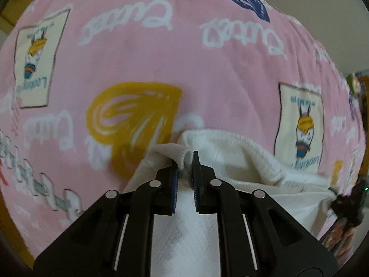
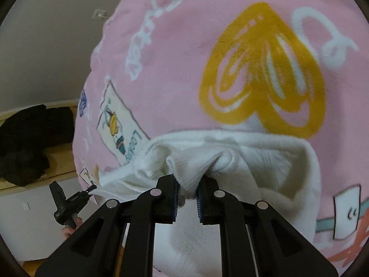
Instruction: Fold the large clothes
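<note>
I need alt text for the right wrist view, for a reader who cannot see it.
The right hand-held gripper is shut on a white knitted garment lying on a pink printed blanket. At lower left, the left hand-held gripper holds the same garment's far edge.

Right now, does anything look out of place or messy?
Nothing damaged or spilled. The white garment lies bunched on the pink blanket, its ribbed edge pinched in both the left gripper and right gripper. A dark heap sits on the ledge.
</note>
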Demonstrator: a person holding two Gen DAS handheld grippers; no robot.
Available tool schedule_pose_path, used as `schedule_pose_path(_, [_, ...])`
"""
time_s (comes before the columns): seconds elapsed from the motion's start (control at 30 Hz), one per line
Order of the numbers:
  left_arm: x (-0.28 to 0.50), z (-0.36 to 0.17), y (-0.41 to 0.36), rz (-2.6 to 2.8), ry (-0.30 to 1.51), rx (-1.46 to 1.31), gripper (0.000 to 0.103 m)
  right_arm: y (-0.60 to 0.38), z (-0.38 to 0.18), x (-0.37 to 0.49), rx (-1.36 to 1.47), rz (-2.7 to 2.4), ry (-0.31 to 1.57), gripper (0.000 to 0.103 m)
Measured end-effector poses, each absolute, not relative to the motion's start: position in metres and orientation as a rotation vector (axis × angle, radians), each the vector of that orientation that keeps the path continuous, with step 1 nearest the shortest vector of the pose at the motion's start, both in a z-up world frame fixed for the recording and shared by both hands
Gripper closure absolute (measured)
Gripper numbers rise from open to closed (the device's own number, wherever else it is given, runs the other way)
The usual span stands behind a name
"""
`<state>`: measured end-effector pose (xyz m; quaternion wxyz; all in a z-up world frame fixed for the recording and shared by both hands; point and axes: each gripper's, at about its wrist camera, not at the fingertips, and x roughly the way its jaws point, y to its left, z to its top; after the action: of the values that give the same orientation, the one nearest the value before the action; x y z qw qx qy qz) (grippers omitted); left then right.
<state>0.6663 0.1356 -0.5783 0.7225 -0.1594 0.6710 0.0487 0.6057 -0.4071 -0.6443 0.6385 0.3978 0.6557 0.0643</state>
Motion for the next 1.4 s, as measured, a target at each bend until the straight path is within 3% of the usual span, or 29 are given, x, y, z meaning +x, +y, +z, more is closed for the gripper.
schedule_pose_path(0.4, [0.671,-0.593,0.13,0.08,1.466,-0.268,0.091,-0.425,-0.65,0.601,1.034,0.092,1.446,0.089])
schedule_pose_path(0.57, [0.672,-0.577,0.127,0.0,1.585,-0.114,0.086,-0.446,-0.616,0.603,0.995,0.087,1.396,0.059])
schedule_pose_path(0.6, [0.674,-0.572,0.129,-0.019,1.605,-0.096,0.081,-0.459,-0.602,0.607,0.963,0.072,1.353,0.048])
schedule_pose_path(0.67, [0.68,-0.556,0.132,-0.002,1.592,-0.004,0.062,-0.479,-0.577,0.614,0.893,0.02,1.292,0.043])
schedule_pose_path(0.7, [0.683,-0.545,0.133,0.017,1.562,0.068,0.041,-0.488,-0.564,0.615,0.88,0.023,1.263,0.047])
schedule_pose_path(0.73, [0.687,-0.532,0.136,0.022,1.529,0.088,0.036,-0.493,-0.553,0.613,0.871,0.041,1.238,0.059])
schedule_pose_path(0.77, [0.689,-0.524,0.139,0.026,1.511,0.086,0.036,-0.496,-0.544,0.609,0.852,0.057,1.223,0.063])
schedule_pose_path(0.8, [0.693,-0.513,0.143,0.036,1.492,0.078,0.036,-0.496,-0.536,0.604,0.828,0.066,1.215,0.075])
schedule_pose_path(0.83, [0.693,-0.502,0.144,0.041,1.46,0.06,0.036,-0.491,-0.524,0.595,0.779,0.082,1.205,0.093])
schedule_pose_path(0.87, [0.695,-0.493,0.142,0.04,1.432,0.047,0.036,-0.482,-0.511,0.583,0.718,0.11,1.199,0.099])
schedule_pose_path(0.97, [0.67,-0.464,0.115,0.006,1.328,0.033,0.037,-0.449,-0.482,0.536,0.578,0.176,1.136,0.101])
schedule_pose_path(1.07, [0.625,-0.465,0.082,-0.039,1.304,0.008,0.058,-0.404,-0.478,0.484,0.495,0.225,1.105,0.101])
schedule_pose_path(1.1, [0.602,-0.472,0.068,-0.047,1.305,0.003,0.072,-0.388,-0.488,0.468,0.495,0.233,1.133,0.101])
schedule_pose_path(1.17, [0.568,-0.49,0.048,-0.062,1.306,-0.043,0.081,-0.351,-0.512,0.455,0.498,0.244,1.193,0.101])
schedule_pose_path(1.2, [0.551,-0.506,0.037,-0.051,1.305,-0.048,0.093,-0.331,-0.528,0.447,0.48,0.251,1.234,0.101])
schedule_pose_path(1.3, [0.525,-0.562,0.013,-0.016,1.373,-0.075,0.1,-0.3,-0.558,0.431,0.446,0.243,1.283,0.101])
schedule_pose_path(1.4, [0.524,-0.604,-0.005,-0.029,1.408,-0.064,0.1,-0.289,-0.585,0.434,0.357,0.167,1.34,0.101])
